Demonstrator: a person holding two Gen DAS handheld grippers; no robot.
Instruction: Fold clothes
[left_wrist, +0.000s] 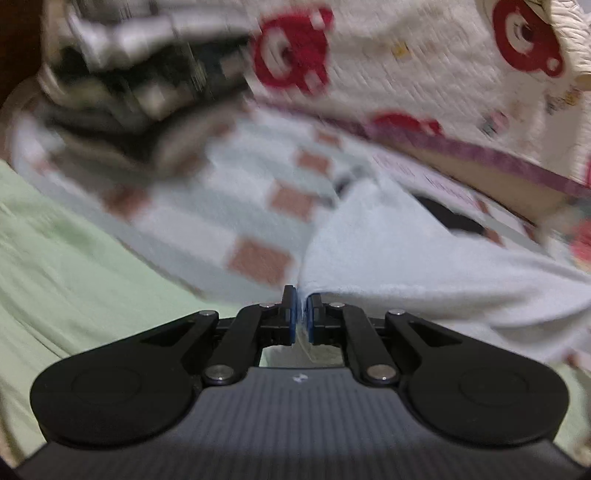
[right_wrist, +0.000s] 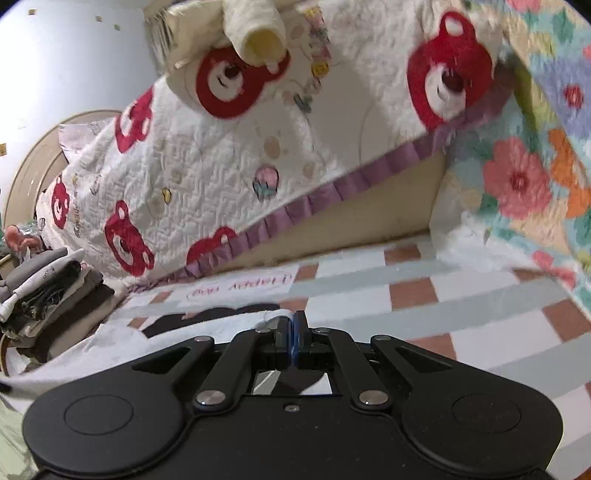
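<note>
Folding looks to be partway through, judging by both views: a white garment is lifted off the bed at two points, and it is not yet a flat, squared packet.

Left wrist view: the left gripper (left_wrist: 303, 310) has its blue-padded fingers pressed nearly together on a thin edge of the white garment (left_wrist: 424, 266), which rises from the pinch and spreads away to the right in a loose, draped sheet. A dark print (left_wrist: 447, 218) shows on the cloth further back. Beneath and to the left lies a checked blanket (left_wrist: 229, 206) with brown squares, and nearer the camera a pale green sheet (left_wrist: 74, 266). A blurred grey and black device (left_wrist: 147, 74) fills the upper left; it may be the other tool, but the blur leaves that unsure.

Right wrist view: the right gripper (right_wrist: 293, 334) is pinched tight on another edge of the white garment (right_wrist: 110, 343), which trails off to the left, with the dark print (right_wrist: 221, 314) showing behind it. The garment lies over the checked blanket (right_wrist: 461, 302). A stack of folded clothes (right_wrist: 48, 291) sits at the far left, so some pieces appear done already. A quilt with red bears (right_wrist: 229, 155) hangs behind.

What seems left for this garment is laying the held edges over and flattening it.
</note>
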